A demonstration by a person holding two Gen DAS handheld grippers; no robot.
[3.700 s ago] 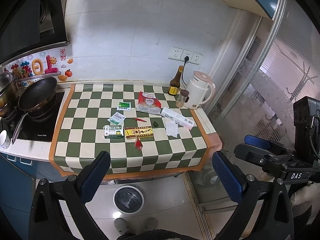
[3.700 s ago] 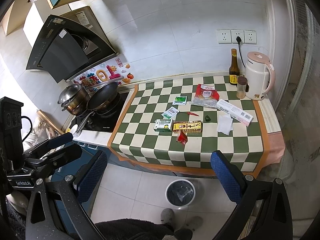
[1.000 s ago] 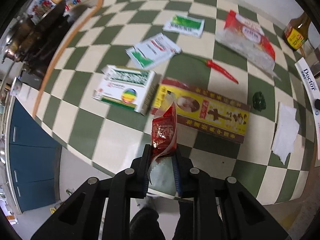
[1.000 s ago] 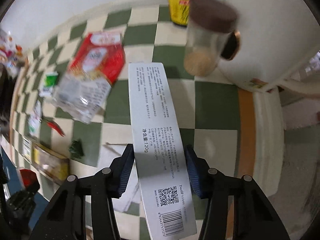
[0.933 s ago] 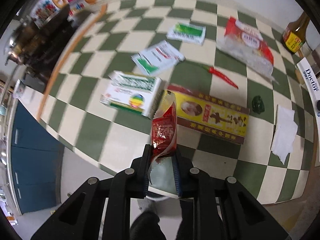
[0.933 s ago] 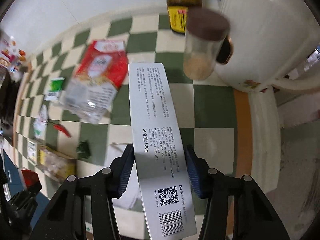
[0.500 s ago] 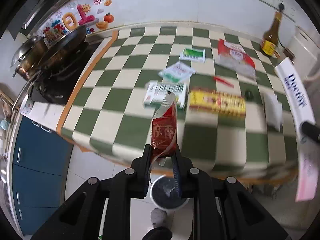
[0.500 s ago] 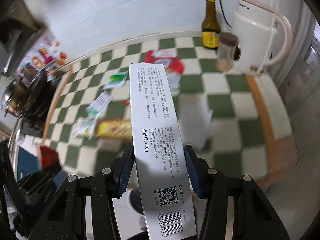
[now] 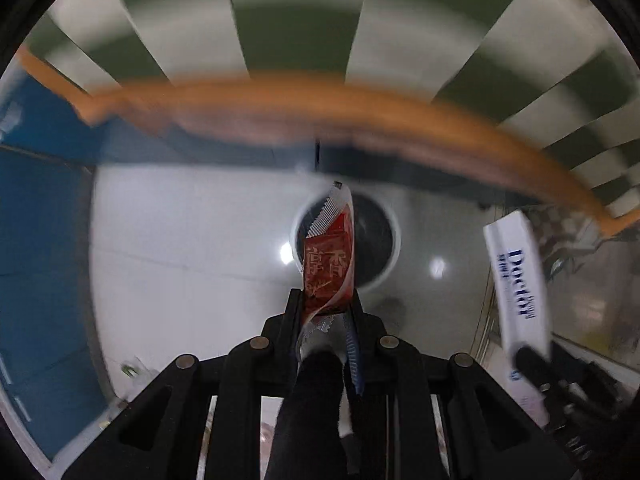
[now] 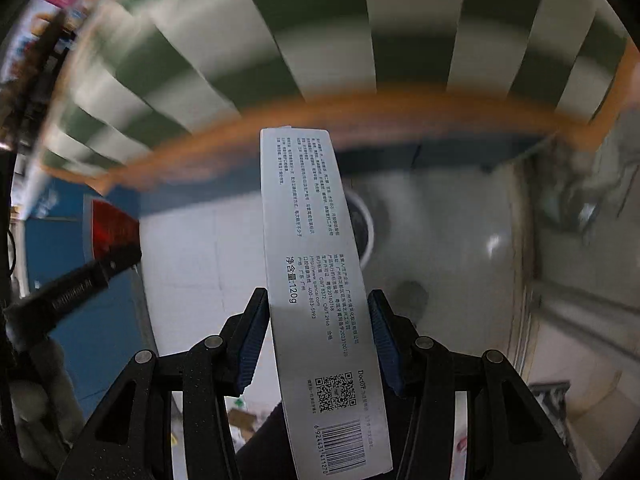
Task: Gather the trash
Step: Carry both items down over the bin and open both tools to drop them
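Note:
My left gripper [image 9: 325,307] is shut on a red snack wrapper [image 9: 330,258] and holds it above the round trash bin [image 9: 376,240] on the floor. My right gripper [image 10: 316,322] is shut on a long white toothpaste box [image 10: 316,280], also held over the bin [image 10: 362,228], which the box partly hides. The box also shows at the right of the left wrist view [image 9: 518,276]. The left gripper with the wrapper [image 10: 114,230] shows at the left of the right wrist view.
The checkered tablecloth with its orange border [image 9: 320,100] hangs over the counter edge above, blurred by motion. Blue cabinet doors [image 9: 36,240] stand to the left. The floor is pale tile [image 9: 180,260]. A glass door frame is at the right [image 10: 568,280].
Both grippers have swung down from over the counter to point at the floor, carrying the wrapper and the box to above the trash bin.

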